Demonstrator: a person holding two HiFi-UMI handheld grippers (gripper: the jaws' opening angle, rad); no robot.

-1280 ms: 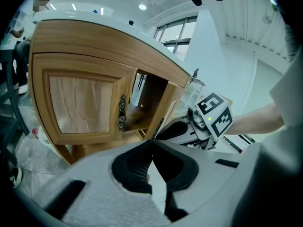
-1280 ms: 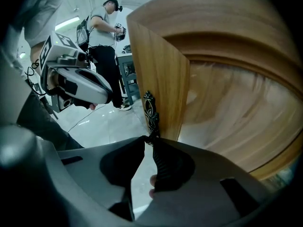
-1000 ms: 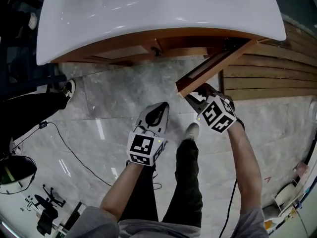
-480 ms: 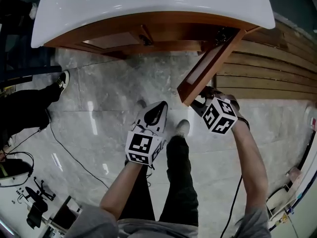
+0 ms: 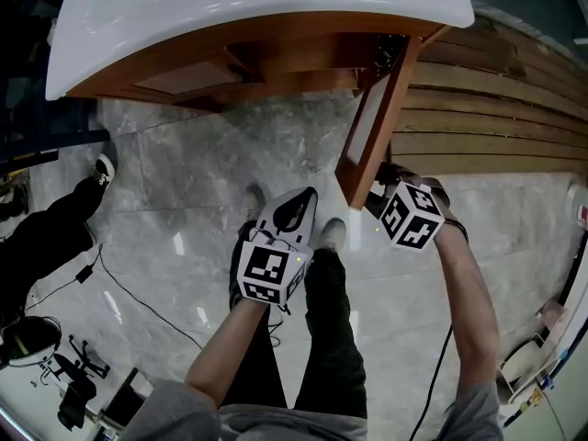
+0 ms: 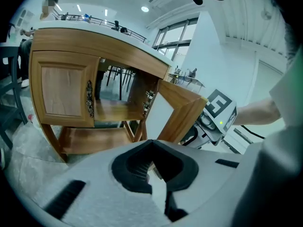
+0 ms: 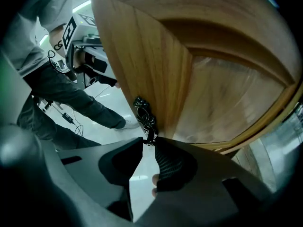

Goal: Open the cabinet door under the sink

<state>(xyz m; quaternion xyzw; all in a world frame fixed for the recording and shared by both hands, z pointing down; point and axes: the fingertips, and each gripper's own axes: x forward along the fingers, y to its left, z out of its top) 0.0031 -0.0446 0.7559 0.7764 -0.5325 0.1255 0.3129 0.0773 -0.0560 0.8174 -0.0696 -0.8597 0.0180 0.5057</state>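
pulling open the cabinet door (image 5: 372,122) under the sink (image 5: 257,16) is the step in hand. the door, below the right part of the sink, stands out from the cabinet at a wide angle, its free edge pointing away from the sink toward the person. the right gripper (image 7: 150,143) is at that free edge, and its fingers are pinched onto the lower end of the ornate dark metal handle (image 7: 143,115) on the door's face. the left gripper (image 6: 151,143) hangs in the air in front of the sink, left of the open door and apart from it. its fingers are closed together with nothing between them. the other door (image 6: 64,91), under the left part of the sink, lies shut against the frame. beside it the open cabinet shows a wooden shelf (image 6: 111,109).

the opening looks nearly done. the next move probably calls for carrying the handle a little further along the hinge's arc rather than straight out, then parting the fingers cleanly so the door is not dragged back.
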